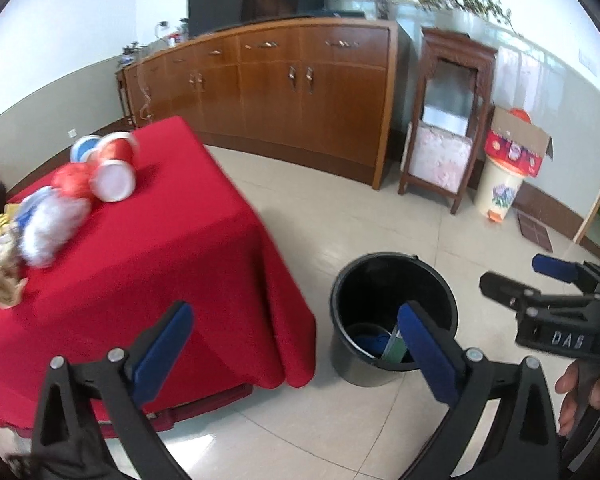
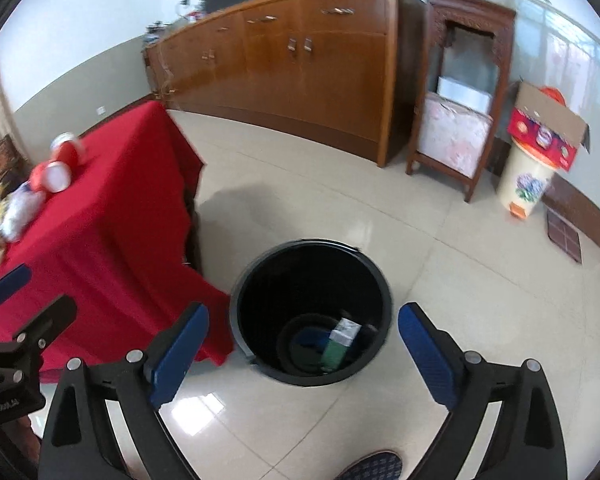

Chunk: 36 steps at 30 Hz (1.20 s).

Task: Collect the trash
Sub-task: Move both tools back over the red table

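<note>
Fingers on my left gripper point(image 1: 296, 348) gape wide, holding nothing, angled down over the floor; trash point(image 1: 52, 208) sits on the red table point(image 1: 172, 248) at ten o'clock, black bin point(image 1: 392, 312) at one o'clock. Swinging back carelessly, I'd likely knock the cups point(image 1: 112, 168) rolling. My right gripper point(image 2: 304, 344) spreads just as wide and empty, tilted down above the bin point(image 2: 312, 308) at twelve o'clock, a box point(image 2: 336, 344) lying inside

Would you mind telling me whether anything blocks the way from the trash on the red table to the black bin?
Nothing visible does. The trash pile lies on the red-clothed table, and the open round black plastic bin stands on bare floor beside the table's corner.
</note>
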Tool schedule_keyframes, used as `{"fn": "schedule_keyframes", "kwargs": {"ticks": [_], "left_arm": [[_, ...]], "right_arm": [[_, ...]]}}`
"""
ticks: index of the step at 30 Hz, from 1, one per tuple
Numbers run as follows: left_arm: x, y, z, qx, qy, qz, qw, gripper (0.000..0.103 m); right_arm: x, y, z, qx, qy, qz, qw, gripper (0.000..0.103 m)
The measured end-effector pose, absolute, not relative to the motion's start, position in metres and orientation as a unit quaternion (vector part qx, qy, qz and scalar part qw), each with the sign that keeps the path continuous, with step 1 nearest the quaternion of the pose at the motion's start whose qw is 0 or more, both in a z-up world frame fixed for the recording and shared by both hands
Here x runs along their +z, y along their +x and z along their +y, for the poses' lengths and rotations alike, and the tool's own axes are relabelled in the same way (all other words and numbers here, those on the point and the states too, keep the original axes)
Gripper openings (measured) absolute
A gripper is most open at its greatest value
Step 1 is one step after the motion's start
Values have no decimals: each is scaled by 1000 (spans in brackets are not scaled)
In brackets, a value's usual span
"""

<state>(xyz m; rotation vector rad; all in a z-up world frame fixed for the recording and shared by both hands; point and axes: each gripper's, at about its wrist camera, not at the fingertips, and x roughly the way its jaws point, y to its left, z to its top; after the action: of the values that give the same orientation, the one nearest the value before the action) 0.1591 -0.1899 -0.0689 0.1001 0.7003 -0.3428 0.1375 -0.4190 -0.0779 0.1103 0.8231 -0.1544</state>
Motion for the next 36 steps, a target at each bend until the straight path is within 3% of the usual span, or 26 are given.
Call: {"fn": "schedule_keyframes", "kwargs": {"ticks": [21,36], "left_arm": [[-33,115,-8,14,-12,303,953,103],[-33,115,87,92,-50,287,952,103]], "right_arm": [[-11,140,-214,83,-19,346,934,97],[1,160,-126,148,-43,338,929,97]]}}
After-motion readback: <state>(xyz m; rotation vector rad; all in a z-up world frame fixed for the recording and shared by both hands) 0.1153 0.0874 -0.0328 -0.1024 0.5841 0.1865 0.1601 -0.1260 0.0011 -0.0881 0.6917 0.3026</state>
